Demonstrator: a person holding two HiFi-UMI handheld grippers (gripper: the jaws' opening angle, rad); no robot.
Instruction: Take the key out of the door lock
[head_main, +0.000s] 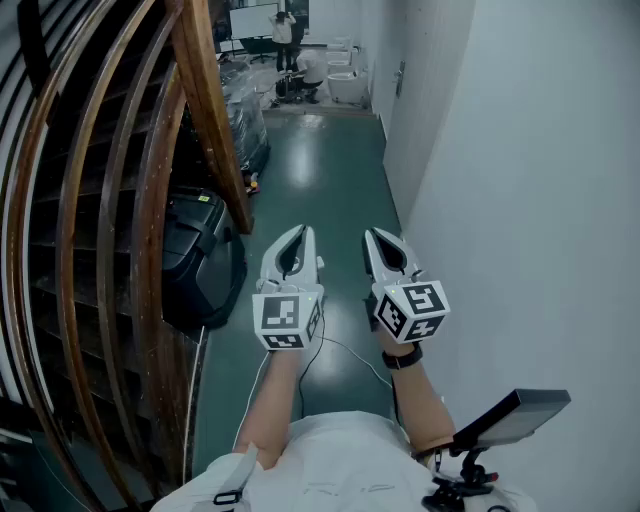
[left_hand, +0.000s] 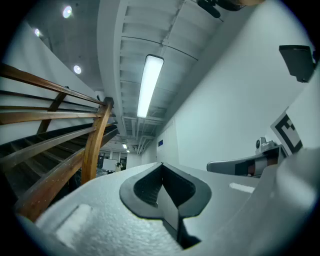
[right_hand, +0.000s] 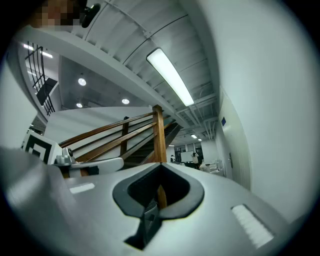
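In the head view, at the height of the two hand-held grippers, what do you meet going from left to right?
wooden stair railing → black bag → left hand-held gripper → right hand-held gripper → white wall

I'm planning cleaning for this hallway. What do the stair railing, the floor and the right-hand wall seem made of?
Stair railing: wood, brown and glossy, likely varnished; grain streaks show.
Floor: smooth dark green coating, perhaps epoxy or vinyl; it shows bright reflections.
Wall: matte white, probably painted plaster; plain, without seams.
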